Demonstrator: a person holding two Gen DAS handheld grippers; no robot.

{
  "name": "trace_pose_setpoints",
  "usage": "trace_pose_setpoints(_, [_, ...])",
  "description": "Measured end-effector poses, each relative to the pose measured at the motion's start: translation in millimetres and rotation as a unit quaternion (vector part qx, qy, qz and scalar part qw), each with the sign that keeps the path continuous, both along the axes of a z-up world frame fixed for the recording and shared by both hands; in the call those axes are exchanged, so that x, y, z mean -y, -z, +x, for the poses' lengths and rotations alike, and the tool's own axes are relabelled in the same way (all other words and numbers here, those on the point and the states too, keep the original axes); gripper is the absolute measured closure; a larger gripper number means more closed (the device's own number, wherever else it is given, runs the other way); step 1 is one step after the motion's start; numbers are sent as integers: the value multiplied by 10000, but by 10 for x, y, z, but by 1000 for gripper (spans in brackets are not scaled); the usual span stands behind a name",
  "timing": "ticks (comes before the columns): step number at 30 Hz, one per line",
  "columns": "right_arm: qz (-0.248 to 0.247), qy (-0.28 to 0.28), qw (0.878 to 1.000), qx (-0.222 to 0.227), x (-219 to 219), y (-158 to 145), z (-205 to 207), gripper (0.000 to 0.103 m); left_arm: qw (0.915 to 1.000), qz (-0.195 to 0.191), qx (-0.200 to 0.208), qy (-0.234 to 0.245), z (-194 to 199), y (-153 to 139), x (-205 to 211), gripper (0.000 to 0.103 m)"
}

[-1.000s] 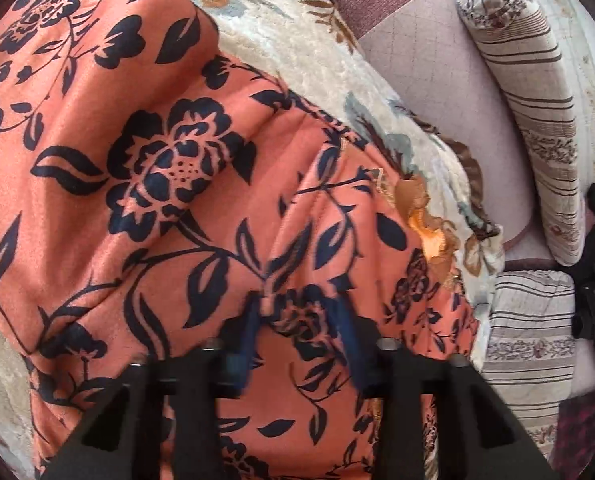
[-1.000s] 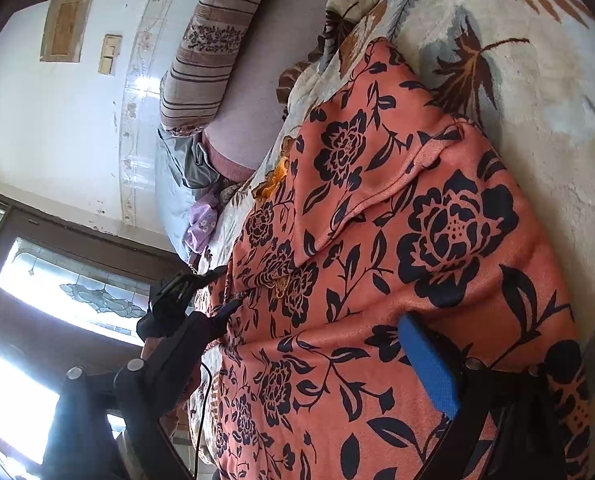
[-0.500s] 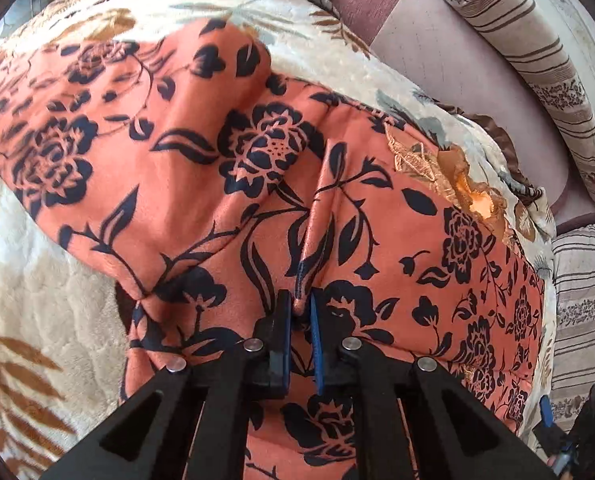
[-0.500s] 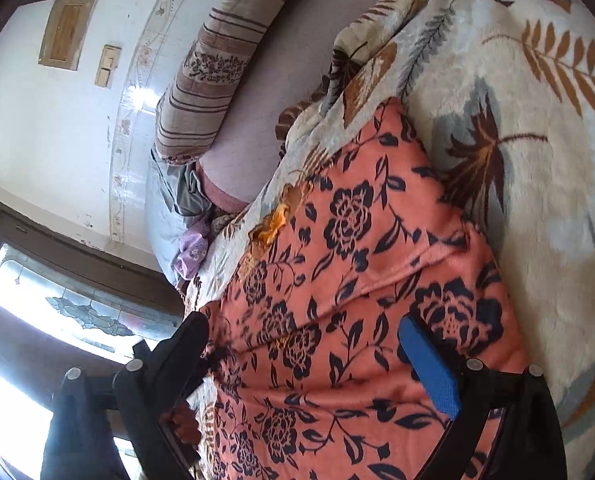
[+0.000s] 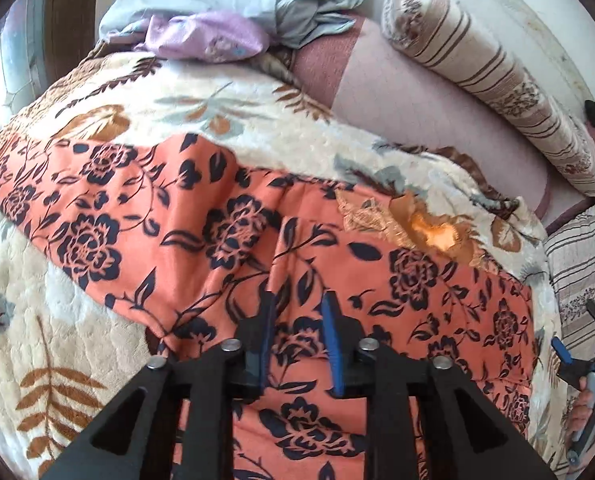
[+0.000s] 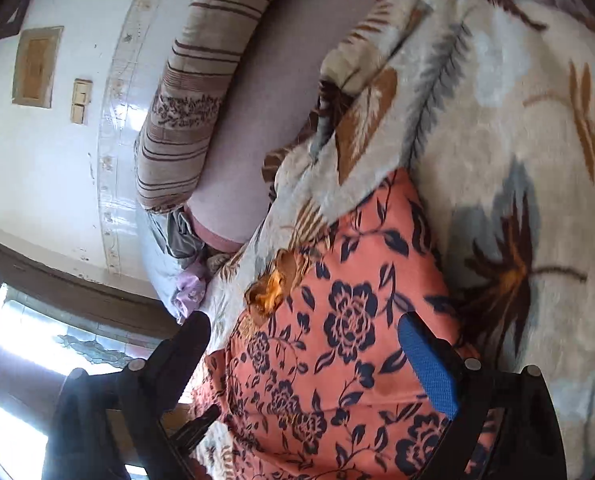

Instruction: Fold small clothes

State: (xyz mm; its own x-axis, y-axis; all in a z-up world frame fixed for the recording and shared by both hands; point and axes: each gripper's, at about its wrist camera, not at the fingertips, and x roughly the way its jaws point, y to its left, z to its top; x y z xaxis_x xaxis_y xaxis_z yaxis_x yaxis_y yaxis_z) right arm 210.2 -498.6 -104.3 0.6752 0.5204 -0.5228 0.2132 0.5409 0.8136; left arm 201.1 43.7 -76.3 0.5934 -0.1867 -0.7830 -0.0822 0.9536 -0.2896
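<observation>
A bed covered by a cream leaf-print blanket (image 5: 257, 120) fills the view, with a striped bolster (image 5: 497, 80) along a white wall (image 6: 57, 180); crumpled grey and lilac cloths (image 5: 233, 16) lie at the far edge; an orange floral garment (image 5: 217, 220) lies spread on the blanket, its near end cut off; the left gripper (image 5: 297, 312) has just been opening, nothing pinched; the right gripper (image 6: 309, 344) stands wide apart above the garment.

Leaf-print blanket (image 5: 257, 120) over bed; striped bolster (image 5: 497, 80) by wall; lilac cloth (image 5: 205, 36) and grey cloth (image 5: 297, 0) heaped beyond.
</observation>
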Motion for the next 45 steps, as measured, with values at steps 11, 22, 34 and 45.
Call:
trace_pose_setpoints(11, [931, 467, 9941, -317, 167, 509, 562, 7, 9914, 882, -658, 713, 224, 566, 468, 51])
trace_pose_setpoints(22, [-1900, -633, 9788, 425, -1068, -102, 6, 10, 9964, 59, 155, 837, -60, 109, 63, 40])
trace_pose_setpoints(34, [-2293, -1378, 9612, 675, -2086, 422, -981, 10, 9265, -2129, 411, -3077, -248, 420, -3510, 26])
trace_pose_setpoints(45, [-2825, -1654, 9437, 486, -2296, 469, -891, 1, 9163, -2213, 289, -3325, 115, 699, -4097, 29])
